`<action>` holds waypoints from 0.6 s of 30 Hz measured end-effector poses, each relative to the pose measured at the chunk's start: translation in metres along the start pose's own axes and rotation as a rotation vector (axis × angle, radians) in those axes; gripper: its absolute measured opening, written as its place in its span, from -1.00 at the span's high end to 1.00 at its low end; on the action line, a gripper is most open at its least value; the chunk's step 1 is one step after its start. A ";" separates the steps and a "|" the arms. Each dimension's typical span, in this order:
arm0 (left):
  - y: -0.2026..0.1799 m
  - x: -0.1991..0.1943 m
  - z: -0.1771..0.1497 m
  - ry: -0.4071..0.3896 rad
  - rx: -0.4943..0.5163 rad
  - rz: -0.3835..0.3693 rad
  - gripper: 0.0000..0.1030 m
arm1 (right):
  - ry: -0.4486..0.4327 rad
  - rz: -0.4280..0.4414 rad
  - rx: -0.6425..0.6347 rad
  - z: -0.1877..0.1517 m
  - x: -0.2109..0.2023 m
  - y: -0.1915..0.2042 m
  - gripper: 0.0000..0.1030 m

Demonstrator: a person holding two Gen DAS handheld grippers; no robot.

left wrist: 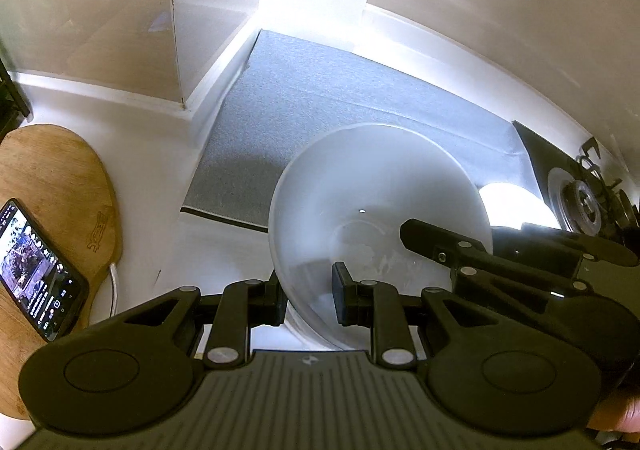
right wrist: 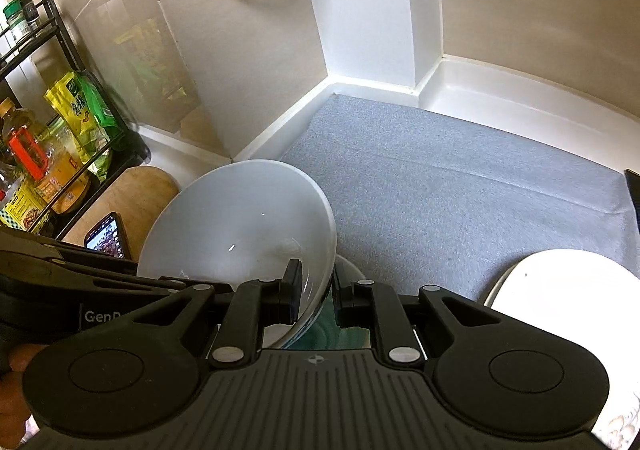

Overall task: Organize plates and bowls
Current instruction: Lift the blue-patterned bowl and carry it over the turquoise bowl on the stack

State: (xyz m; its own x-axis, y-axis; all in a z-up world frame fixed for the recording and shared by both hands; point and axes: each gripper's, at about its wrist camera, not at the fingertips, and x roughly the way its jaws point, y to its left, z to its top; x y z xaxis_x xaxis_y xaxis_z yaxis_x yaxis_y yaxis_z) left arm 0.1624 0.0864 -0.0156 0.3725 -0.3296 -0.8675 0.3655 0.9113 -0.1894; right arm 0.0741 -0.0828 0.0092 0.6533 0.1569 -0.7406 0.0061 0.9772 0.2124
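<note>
Bowl (left wrist: 376,218): large, white, translucent, held tilted above the grey mat (left wrist: 320,110) by both grippers at once, so that its opening faces up and toward the back wall.

Left gripper (left wrist: 310,300): jaws narrow and closed on the near rim of the bowl. One pad sits outside the wall; the other finger pad (left wrist: 343,290) is inside the bowl. The gripper points steeply down toward the counter.

Right gripper (right wrist: 314,296): jaws narrow and clamped on the bowl (right wrist: 240,226) rim at its right edge. The left finger pad (right wrist: 294,290) is inside the bowl; the other pad is outside the wall. This gripper also points downward, less steeply. In the left wrist view it enters from the right and crosses the bowl's right rim.

Part of a hand (left wrist: 616,416) shows at the lower right corner of the left wrist view, behind the gripper body.

Surroundings: a white plate (right wrist: 560,290) lies on the mat (right wrist: 460,178) to the right of the bowl. A wooden board (left wrist: 52,186) lies on the counter to the left, with a lit phone (left wrist: 36,270) resting on it. A black rack (right wrist: 52,98) with bottles and packets stands at far left. A gas burner (left wrist: 580,202) is at far right.
</note>
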 end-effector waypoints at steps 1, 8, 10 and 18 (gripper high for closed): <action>0.001 -0.001 -0.002 -0.001 0.005 -0.002 0.51 | -0.001 -0.005 0.001 -0.001 -0.001 0.002 0.67; 0.005 -0.011 -0.012 0.001 0.002 -0.007 0.51 | 0.013 -0.018 -0.001 -0.009 -0.006 0.013 0.67; 0.004 -0.012 -0.013 0.001 0.000 -0.002 0.51 | 0.020 -0.012 -0.005 -0.010 -0.007 0.012 0.67; -0.006 -0.003 -0.014 0.029 -0.014 0.022 0.51 | 0.044 0.020 -0.015 -0.009 -0.003 0.002 0.67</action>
State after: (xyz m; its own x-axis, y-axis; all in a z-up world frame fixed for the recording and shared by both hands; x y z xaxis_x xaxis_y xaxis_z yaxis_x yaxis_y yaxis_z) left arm 0.1469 0.0854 -0.0179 0.3556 -0.3020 -0.8845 0.3455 0.9218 -0.1758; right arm 0.0656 -0.0804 0.0062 0.6195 0.1818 -0.7637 -0.0182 0.9759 0.2175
